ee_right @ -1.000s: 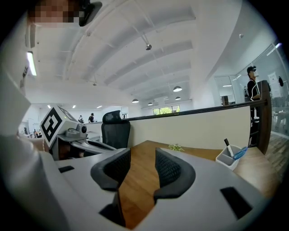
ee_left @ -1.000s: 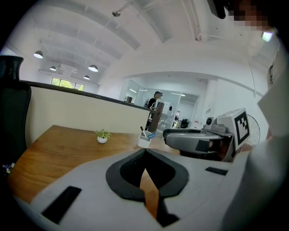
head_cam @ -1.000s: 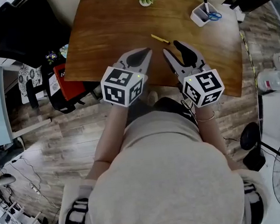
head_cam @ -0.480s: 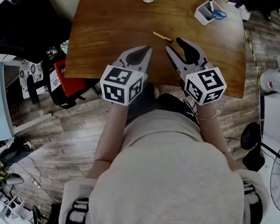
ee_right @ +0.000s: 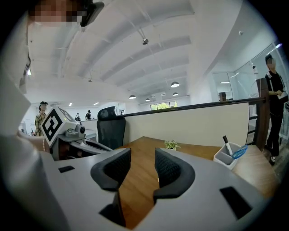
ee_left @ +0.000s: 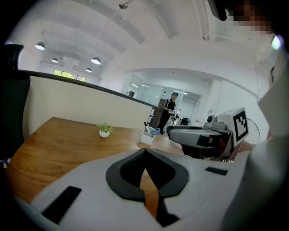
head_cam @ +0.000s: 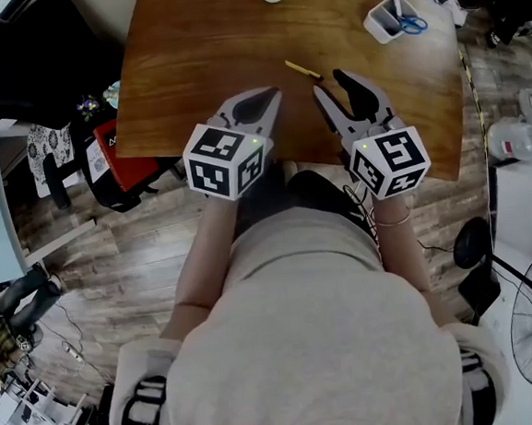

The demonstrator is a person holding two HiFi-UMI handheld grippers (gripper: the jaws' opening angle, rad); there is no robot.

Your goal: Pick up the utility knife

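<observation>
— Jaws?
— On the left gripper [head_cam: 274, 93] closed tip to tip, empty; on the right gripper [head_cam: 327, 83] parted, empty
— And the utility knife [head_cam: 303, 69]?
— Probably that yellow sliver on the desk [head_cam: 207, 64], midway between near and far edges, just beyond the right gripper

The person holds both out in front, side by side. The left hand-held gripper [head_cam: 272, 93] has its jaws closed tip to tip, empty. The right hand-held gripper [head_cam: 327, 83] has its jaws apart, empty.
</observation>
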